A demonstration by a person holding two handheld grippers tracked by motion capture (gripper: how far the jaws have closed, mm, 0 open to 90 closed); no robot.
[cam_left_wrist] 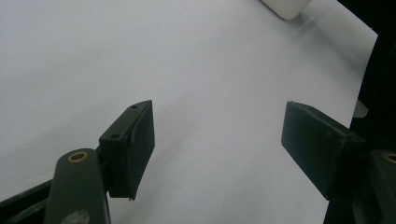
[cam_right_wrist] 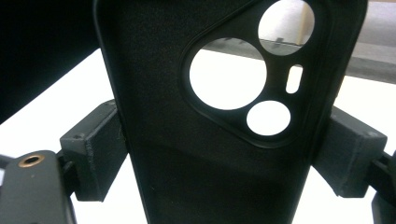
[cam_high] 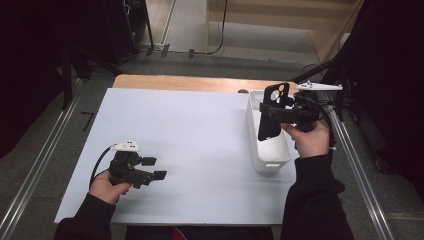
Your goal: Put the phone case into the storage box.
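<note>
The black, soft-looking phone case with round camera cut-outs (cam_high: 272, 111) stood nearly upright at the right of the high view, its long axis running top to bottom and its lower end hanging inside the white oblong plastic bin (cam_high: 270, 162). In the right gripper view the phone case (cam_right_wrist: 224, 154) sat between both pads, which pressed on its long edges, so the right gripper (cam_high: 274, 114) was clamped across the case's width. The case lay directly ahead of that gripper, and the bin just under it, so I judged the coming move to turn on the case's height over the bin. The left gripper (cam_high: 154, 168) rested at the lower left of the white tabletop (cam_high: 190, 130), well apart from the case, its jaws spread wide with nothing between them.
</note>
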